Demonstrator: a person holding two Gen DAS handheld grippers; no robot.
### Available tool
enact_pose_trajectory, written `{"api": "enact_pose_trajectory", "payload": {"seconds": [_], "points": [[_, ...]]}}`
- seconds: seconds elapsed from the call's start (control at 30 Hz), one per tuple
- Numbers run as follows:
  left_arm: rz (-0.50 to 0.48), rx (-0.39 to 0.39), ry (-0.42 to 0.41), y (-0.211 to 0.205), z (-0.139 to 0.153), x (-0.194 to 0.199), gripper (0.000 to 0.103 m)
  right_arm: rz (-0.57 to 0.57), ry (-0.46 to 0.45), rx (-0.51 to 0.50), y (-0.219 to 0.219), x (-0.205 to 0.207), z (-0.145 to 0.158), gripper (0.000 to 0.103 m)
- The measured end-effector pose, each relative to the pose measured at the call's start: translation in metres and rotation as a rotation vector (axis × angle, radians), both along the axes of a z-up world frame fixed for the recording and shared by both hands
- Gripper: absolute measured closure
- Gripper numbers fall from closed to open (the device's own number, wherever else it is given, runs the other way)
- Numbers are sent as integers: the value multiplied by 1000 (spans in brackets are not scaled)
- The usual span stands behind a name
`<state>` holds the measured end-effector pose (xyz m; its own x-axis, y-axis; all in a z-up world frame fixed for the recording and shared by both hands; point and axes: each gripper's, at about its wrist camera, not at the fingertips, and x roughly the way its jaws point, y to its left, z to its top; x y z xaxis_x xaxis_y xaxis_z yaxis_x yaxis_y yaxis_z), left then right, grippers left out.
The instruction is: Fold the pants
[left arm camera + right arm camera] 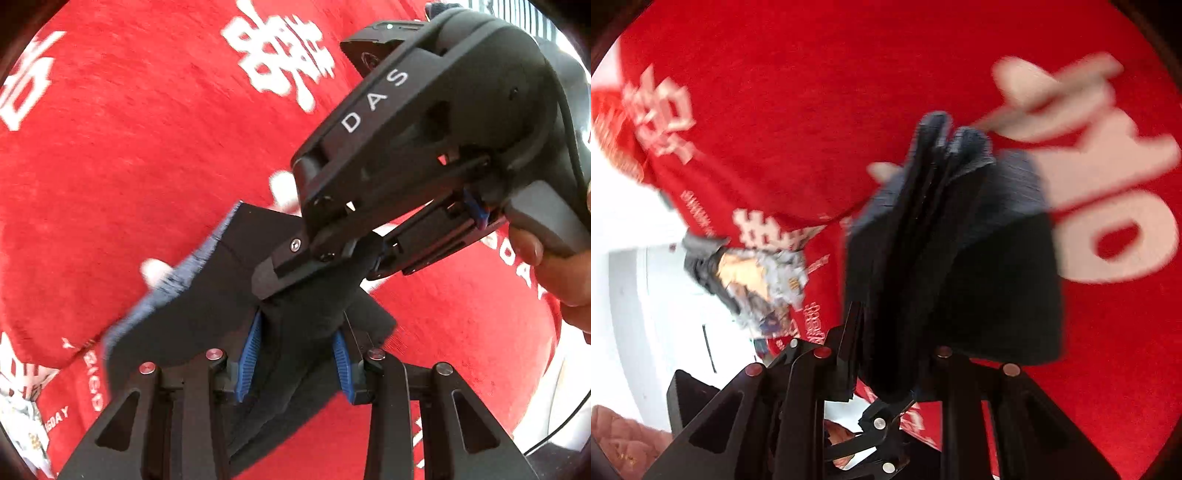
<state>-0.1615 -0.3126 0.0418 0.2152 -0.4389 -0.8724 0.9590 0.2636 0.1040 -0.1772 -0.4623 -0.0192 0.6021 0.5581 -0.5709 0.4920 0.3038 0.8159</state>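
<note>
The black pants (207, 295), with a grey-blue ribbed waistband, hang bunched above the red cloth. My left gripper (297, 354) is shut on a fold of them between its blue pads (251, 354). My right gripper (314, 273) comes in from the upper right and is shut on the same bundle just above the left one. In the right wrist view the pants (960, 258) fill the middle, blurred, and hide my right gripper's fingertips (905, 369). The left gripper's body (879, 435) shows below them.
A red cloth (147, 147) with large white characters covers the table under everything. A heap of mixed clothes (757, 280) lies at its left edge, beside a white floor. A pink quilted cushion (620, 428) shows at the bottom left.
</note>
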Motion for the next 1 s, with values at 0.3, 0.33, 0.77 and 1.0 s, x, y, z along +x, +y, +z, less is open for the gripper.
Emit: {"api": "enact_pose_trajectory", "payload": {"seconds": [0.3,0.33,0.77,1.0], "points": [[-3,126,58,14,-20,-5,49,-40,57,43,0,-27,-56,79],[2,133,63,17,-15,-5,48,-42,60,38,1,-31,-57,78],[524,254,217,105,-17,132,47,70,338,-321,21,-28,-9,57],[595,253,278,121,-39,136,26,64,281,-472,22,-6,31,69]]}}
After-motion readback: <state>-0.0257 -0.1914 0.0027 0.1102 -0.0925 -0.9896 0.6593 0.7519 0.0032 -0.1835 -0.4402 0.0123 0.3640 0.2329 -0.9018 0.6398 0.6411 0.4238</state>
